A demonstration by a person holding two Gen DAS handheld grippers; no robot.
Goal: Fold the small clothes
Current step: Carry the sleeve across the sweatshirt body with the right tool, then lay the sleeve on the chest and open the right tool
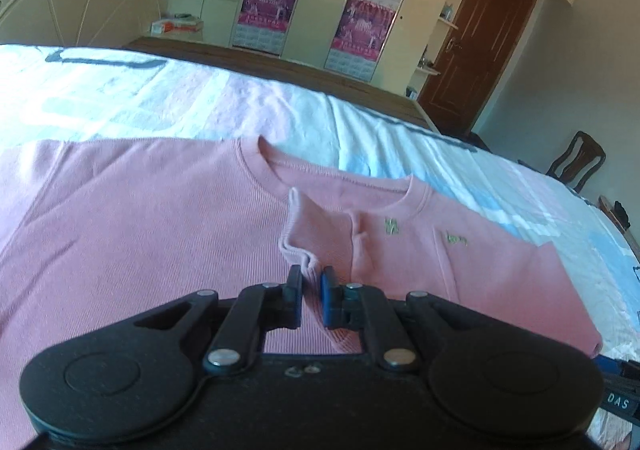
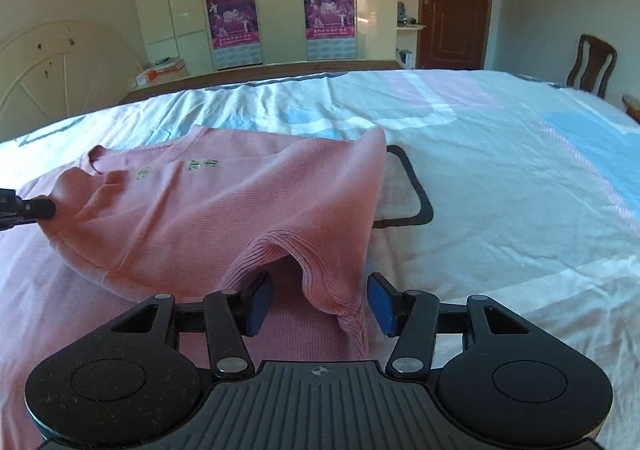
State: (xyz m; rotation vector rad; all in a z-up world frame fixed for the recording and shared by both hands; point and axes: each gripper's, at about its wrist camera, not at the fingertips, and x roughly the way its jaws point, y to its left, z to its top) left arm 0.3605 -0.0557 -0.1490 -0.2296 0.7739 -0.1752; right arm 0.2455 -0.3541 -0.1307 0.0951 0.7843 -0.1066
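Pink sweater (image 1: 140, 218) mid-fold on the bed (image 2: 500, 170).
Left tool (image 1: 311, 282) is clenched on a cuff (image 1: 298, 234); right tool (image 2: 320, 300) stands released, hem fabric between its pads, untouched.

The left matte black plastic two-finger gripper (image 1: 311, 292) shows twin round hubs, silver rivets on its linkage arms, one black pad and one blue pad, plus white letters "DAS" on a strap at its edge. The right matte black plastic gripper (image 2: 320, 304) has two blue pads, a ribbed grey plate with a crosshair mark, and dusty hubs.
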